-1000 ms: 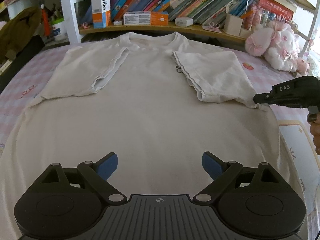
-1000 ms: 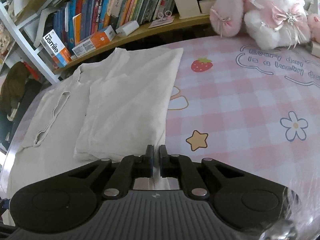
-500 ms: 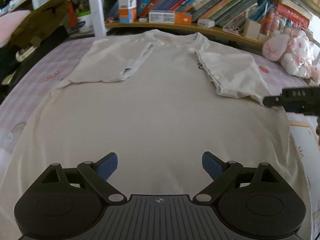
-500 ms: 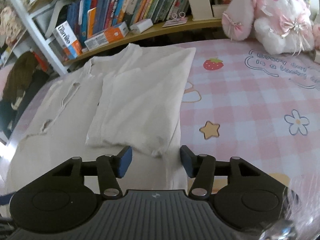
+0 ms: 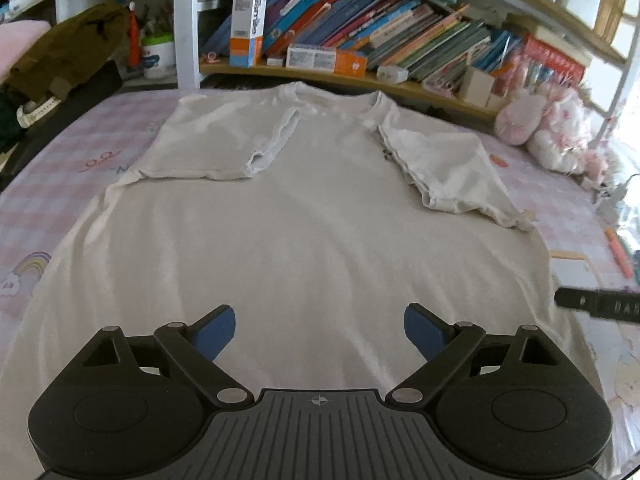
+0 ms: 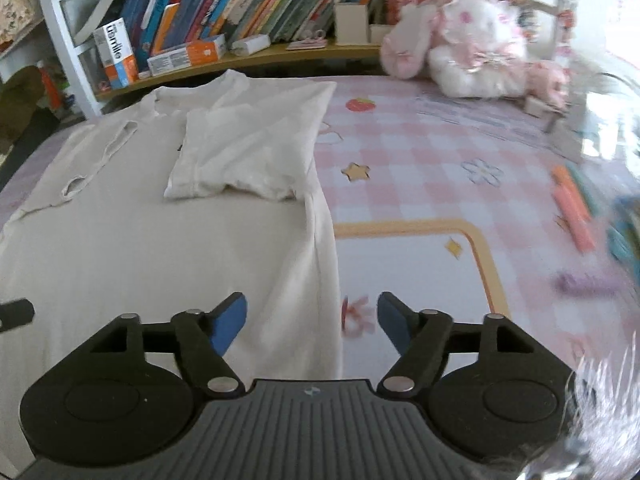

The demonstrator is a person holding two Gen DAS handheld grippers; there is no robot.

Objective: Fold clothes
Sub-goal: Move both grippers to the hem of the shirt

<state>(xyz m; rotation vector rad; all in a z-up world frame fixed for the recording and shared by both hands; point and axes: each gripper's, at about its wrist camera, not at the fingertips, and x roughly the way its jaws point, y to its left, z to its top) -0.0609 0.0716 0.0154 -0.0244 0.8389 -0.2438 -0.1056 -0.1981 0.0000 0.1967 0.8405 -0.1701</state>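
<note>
The white T-shirt [image 5: 304,216] lies flat on the pink checked bed cover [image 6: 440,168], both sleeves folded inward. A second ago our right gripper [image 6: 312,320] pinched the right sleeve; now it has let go and drawn back over the shirt's right edge, jaws opening, empty. Our left gripper [image 5: 319,330] hovers wide apart, empty, angled downward.

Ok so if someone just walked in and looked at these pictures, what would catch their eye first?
The big white T-shirt spread flat across the pink checked bedspread, both sleeves already folded in over its chest. Behind it, a shelf crammed with colourful books, and a pink and white plush toy at the bed's far right. Up close, the left claw hovers open over the shirt; the right claw, opening and empty, straddles its right edge.
</note>
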